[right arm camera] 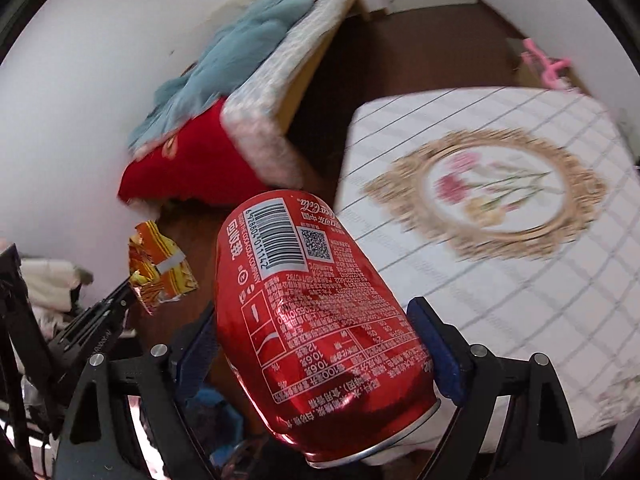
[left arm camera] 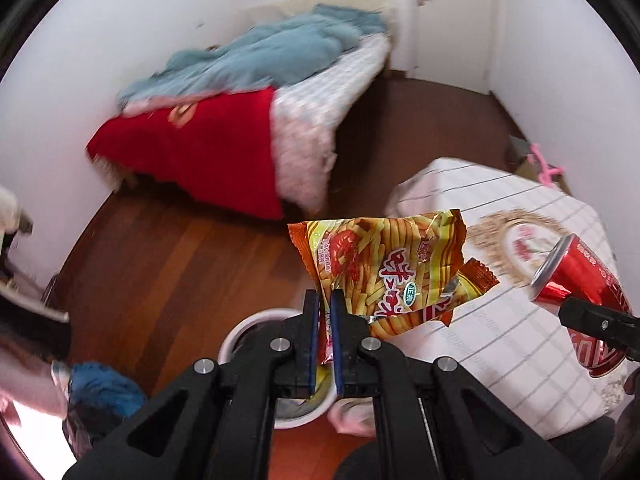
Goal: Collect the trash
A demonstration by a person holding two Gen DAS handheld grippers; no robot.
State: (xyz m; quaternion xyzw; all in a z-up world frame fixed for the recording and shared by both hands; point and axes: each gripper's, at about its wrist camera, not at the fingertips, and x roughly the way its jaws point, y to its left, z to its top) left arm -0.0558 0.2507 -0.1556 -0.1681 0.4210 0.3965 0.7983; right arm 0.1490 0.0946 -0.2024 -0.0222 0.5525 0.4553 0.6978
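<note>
My left gripper [left arm camera: 325, 300] is shut on the edge of an orange-yellow snack bag [left arm camera: 384, 268], held in the air above a white trash bin [left arm camera: 256, 322] on the floor. The bag also shows in the right wrist view [right arm camera: 160, 268], pinched by the left gripper's fingers [right arm camera: 116, 300]. My right gripper [right arm camera: 316, 320] is shut on a red cola can [right arm camera: 316, 320], tilted, held beside the table's near-left corner. The can also shows in the left wrist view [left arm camera: 580, 280] at the right, over the table.
A low table with a white gridded, flower-embroidered cloth [right arm camera: 520, 280] stands to the right. A bed with a red blanket and blue quilt [left arm camera: 240, 92] is beyond, along the wall. Blue cloth and clutter [left arm camera: 100, 392] lie on the wooden floor at left. A pink hanger [left arm camera: 544, 168] lies behind the table.
</note>
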